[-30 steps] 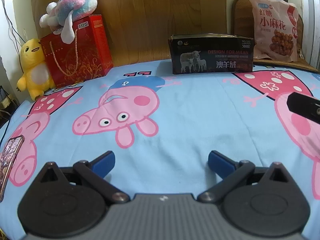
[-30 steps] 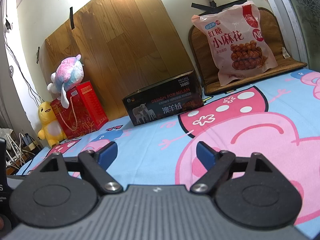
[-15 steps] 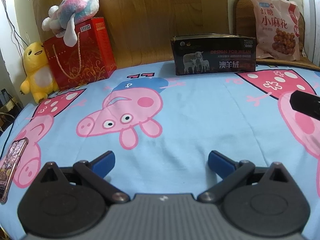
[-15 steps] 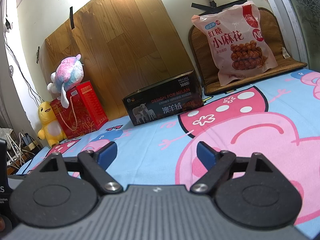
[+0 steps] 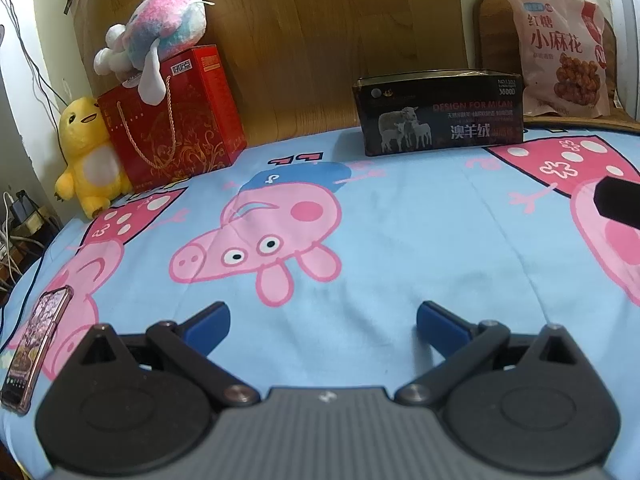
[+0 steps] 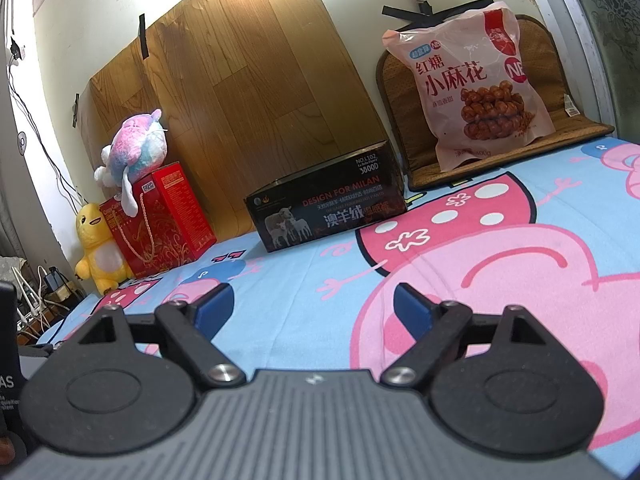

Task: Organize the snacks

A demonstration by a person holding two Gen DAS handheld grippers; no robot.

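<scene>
Showing an unstarted task: left tool (image 5: 322, 318) and right tool (image 6: 312, 304) spread and empty, snack bag (image 6: 476, 84) untouched behind the black box (image 6: 328, 210).

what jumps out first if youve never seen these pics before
The bright blue bedsheet printed with big pink cartoon pigs fills most of both views. At the far edge, a pink snack bag stands propped against a brown cushion on the right, a black box sits mid-way, and a yellow plush leans beside a red gift box on the left.
</scene>
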